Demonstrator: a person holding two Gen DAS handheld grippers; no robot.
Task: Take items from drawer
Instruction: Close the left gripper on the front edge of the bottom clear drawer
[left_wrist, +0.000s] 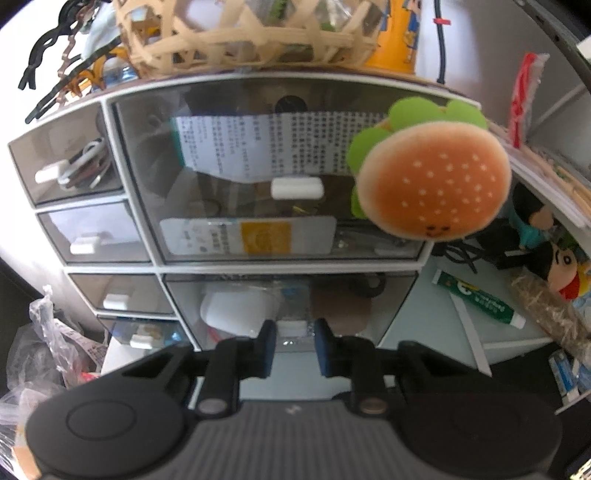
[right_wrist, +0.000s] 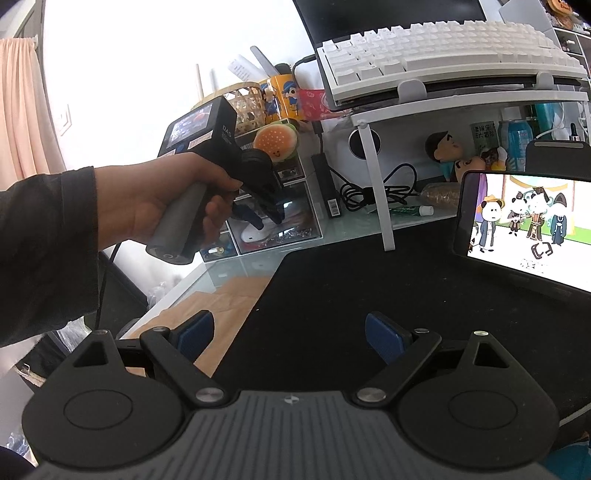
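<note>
Cluttered table: left gripper (left_wrist: 294, 345), jaws slightly apart, flanks the shut drawer's handle (left_wrist: 291, 327); nothing removed yet.

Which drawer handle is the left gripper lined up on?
The left gripper brackets the white handle of the bottom large drawer; the other handles sit higher or farther left.

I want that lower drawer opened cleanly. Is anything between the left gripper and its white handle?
Nothing visible. The left gripper is open, its fingers either side of the lower drawer's white handle. The burger plush hangs higher, to the right.
</note>
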